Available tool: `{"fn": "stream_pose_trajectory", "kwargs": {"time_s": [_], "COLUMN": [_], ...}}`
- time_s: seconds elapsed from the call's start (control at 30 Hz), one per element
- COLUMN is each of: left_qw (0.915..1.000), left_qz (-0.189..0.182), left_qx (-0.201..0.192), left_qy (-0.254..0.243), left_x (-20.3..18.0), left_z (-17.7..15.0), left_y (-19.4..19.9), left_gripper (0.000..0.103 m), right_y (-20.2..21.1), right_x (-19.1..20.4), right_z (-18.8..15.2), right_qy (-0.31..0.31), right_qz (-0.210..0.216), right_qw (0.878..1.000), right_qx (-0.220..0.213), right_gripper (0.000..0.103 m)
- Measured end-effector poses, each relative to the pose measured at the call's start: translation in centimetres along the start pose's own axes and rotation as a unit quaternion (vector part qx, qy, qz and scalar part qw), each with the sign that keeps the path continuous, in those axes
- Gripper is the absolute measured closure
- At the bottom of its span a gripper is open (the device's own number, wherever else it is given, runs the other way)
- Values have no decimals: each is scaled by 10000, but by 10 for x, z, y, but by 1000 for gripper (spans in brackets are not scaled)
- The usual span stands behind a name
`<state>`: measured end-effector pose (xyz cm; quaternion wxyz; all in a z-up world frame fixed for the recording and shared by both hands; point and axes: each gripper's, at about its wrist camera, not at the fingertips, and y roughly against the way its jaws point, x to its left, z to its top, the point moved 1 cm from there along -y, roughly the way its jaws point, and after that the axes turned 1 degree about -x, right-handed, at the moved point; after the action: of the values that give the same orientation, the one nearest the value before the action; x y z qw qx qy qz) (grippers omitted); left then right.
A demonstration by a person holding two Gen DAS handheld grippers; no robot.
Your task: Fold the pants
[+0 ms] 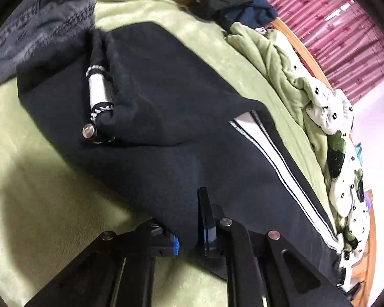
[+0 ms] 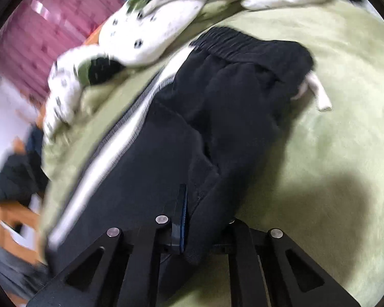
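Pants point(image 1: 153, 117): black, on the green blanket point(image 1: 38, 217); far end cut off.
Left hand-held gripper point(image 1: 189, 232): clamped on pants hem, one finger hidden.
Right hand-held gripper point(image 2: 192, 230): clamped on pants point(image 2: 192, 128) edge; view blurred.

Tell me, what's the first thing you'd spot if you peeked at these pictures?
Big black pants with a white side stripe sprawl across a green blanket. Both the left gripper and the right gripper pinch their near edge. A spotted white quilt is bunched along the bed's far side.
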<state>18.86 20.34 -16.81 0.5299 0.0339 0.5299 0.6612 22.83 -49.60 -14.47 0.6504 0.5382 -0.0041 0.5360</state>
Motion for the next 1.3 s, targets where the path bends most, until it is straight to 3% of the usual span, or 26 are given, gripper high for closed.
{"fn": "stream_pose_trajectory", "kwargs": {"time_s": [0.1, 0.2, 0.5, 0.67, 0.77, 0.87, 0.9, 0.93, 1.0, 1.17, 1.3], "left_qw": [9999, 9997, 9952, 9924, 9916, 9912, 9912, 9913, 9920, 9917, 9868], "left_qz": [5, -233, -343, -520, -379, -251, -237, -235, -259, -138, 45], "left_qx": [-51, 75, 329, 535, 523, 487, 527, 557, 551, 377, 130], "left_qy": [-120, -10, -854, -979, -1118, -1206, -1192, -1171, -1108, -1222, -1615], "left_x": [-6, -3, -15, -1, 3, 0, -1, -2, 3, 3, -6], "left_z": [-6, -16, -77, -120, -139, -141, -140, -139, -141, -158, -173], "left_y": [11, 27, 67, 86, 91, 88, 85, 83, 85, 91, 102], "left_gripper": [92, 92, 92, 92, 91, 91, 90, 89, 82, 62, 48], "right_y": [20, 40, 117, 154, 158, 161, 166, 171, 182, 188, 159], "right_x": [1, -7, -67, -117, -136, -150, -153, -156, -165, -191, -200], "right_z": [-1, -4, -11, -21, -29, -32, -30, -28, -23, 4, 29], "right_qy": [68, 107, 105, -59, 84, 298, 290, 266, 110, -527, -809], "right_qz": [40, 4, -20, -45, -148, -179, -106, 2, -65, 100, 157], "right_qw": [10000, 9998, 9992, 9994, 9996, 9994, 9995, 9994, 9984, 9943, 9932], "right_qx": [-61, -184, -382, -329, -223, -72, -116, -210, -546, -919, -821], "right_gripper": [94, 96, 97, 96, 96, 85, 77, 67, 58, 56, 47]}}
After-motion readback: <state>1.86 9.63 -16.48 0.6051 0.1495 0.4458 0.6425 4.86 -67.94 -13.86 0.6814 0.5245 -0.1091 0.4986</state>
